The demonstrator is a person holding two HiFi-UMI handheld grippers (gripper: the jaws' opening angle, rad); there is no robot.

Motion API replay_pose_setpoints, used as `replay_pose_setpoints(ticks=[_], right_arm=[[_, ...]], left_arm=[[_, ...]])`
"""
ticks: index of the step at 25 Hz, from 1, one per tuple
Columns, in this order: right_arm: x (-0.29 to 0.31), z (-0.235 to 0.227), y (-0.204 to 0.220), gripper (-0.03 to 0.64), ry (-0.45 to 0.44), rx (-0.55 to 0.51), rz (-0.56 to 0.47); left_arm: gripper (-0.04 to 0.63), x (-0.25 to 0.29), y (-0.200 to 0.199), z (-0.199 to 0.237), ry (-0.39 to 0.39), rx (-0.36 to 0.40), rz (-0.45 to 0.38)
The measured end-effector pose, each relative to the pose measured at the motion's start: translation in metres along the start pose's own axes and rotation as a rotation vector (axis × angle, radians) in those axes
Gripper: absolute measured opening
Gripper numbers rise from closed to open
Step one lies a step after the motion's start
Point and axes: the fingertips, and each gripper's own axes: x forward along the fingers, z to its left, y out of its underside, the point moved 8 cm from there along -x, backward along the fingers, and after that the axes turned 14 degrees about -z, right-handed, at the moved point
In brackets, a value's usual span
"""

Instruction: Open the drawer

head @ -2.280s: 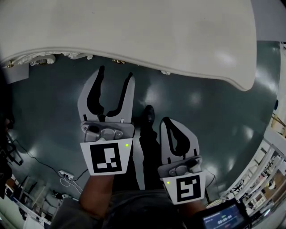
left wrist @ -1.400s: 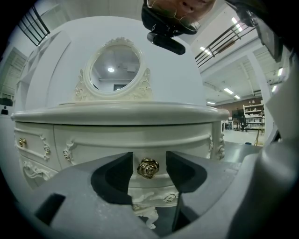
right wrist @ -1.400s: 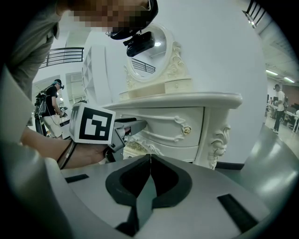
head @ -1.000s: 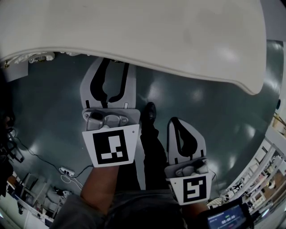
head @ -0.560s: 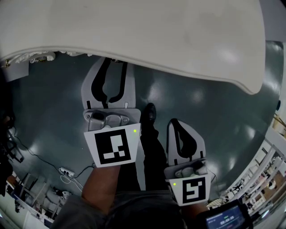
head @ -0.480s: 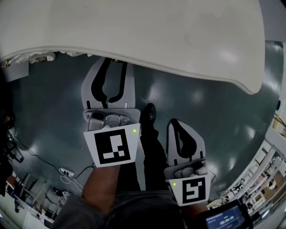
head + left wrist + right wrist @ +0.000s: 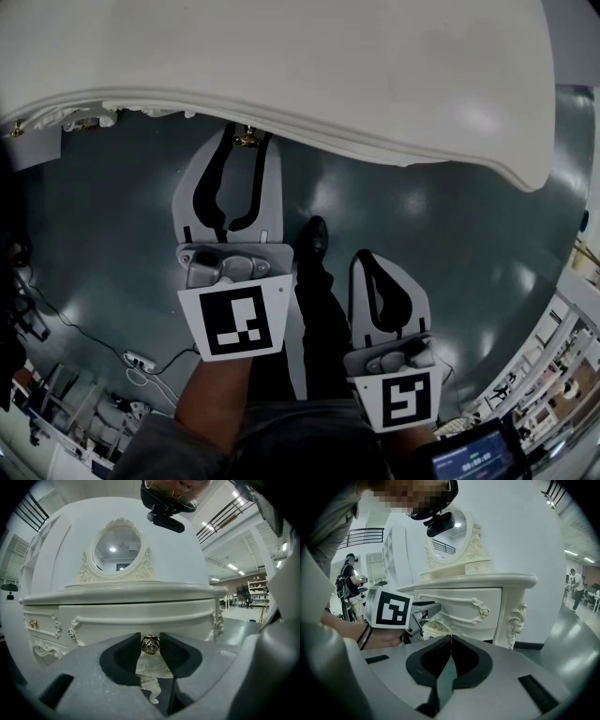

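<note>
The white dressing table (image 7: 281, 66) fills the top of the head view. Its middle drawer (image 7: 140, 619) has a gold rose-shaped knob (image 7: 150, 645). My left gripper (image 7: 150, 642) points almost level at the drawer front, and both dark pads press on that knob. From the head view, the knob (image 7: 247, 138) shows between the left gripper's (image 7: 246, 142) tips, just below the tabletop edge. My right gripper (image 7: 364, 258) hangs lower right over the floor, shut and empty. In its own view the right gripper (image 7: 451, 637) has its pads together.
An oval mirror (image 7: 117, 550) stands on the tabletop. A smaller side drawer has its own gold knob (image 7: 33, 623). A shoe (image 7: 312, 239) and a power strip with cables (image 7: 139, 364) are on the dark floor. Carved legs (image 7: 516, 620) flank the drawers.
The left gripper's jaws have narrowed onto the gold knob, which now shows between the tips below the tabletop edge. The right gripper has kept its place, shut.
</note>
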Motion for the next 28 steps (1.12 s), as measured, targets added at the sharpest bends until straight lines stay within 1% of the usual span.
replay_pose_setpoints(ticks=[6, 12, 17, 28], right_arm=[[0.0, 0.005, -0.002, 0.014, -0.01, -0.002, -0.005], [-0.014, 0.005, -0.005, 0.014, -0.026, -0.011, -0.028], [-0.014, 0.013, -0.01, 0.014, -0.04, -0.019, -0.036], [-0.019, 0.014, -0.018, 0.014, -0.079, -0.041, -0.061]], left_arm=[[0.133, -0.004, 0.0, 0.0, 0.01, 0.002, 0.009], [0.133, -0.018, -0.004, -0.015, 0.023, 0.009, 0.012], [0.133, -0.026, -0.005, -0.011, 0.029, 0.014, 0.019], [0.133, -0.045, -0.001, -0.009, 0.022, 0.022, 0.04]])
